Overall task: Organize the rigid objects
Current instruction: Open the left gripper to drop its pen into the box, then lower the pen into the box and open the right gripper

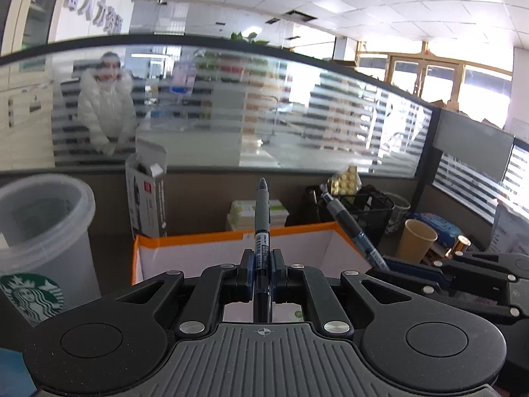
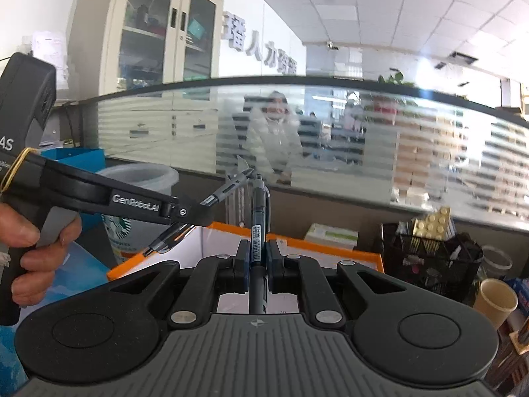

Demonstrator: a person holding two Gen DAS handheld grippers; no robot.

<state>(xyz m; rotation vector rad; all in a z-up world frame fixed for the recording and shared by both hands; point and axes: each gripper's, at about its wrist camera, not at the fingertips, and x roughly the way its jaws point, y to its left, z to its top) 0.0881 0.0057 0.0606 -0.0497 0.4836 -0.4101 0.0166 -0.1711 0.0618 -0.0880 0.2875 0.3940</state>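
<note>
Ahead, the orange-rimmed box [image 1: 231, 248] stands open on the worktop, likely the drop spot. Left tongs [image 1: 262, 266] clamp one pen [image 1: 262, 218] upright above it; right tongs [image 2: 257, 258] clamp another pen [image 2: 258, 218], both poised for filing.

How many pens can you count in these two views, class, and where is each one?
2. One pen is clamped in the left gripper; the other pen is clamped in the right gripper. Both are above the orange-rimmed box. More may be hidden in the mesh holder.
</note>
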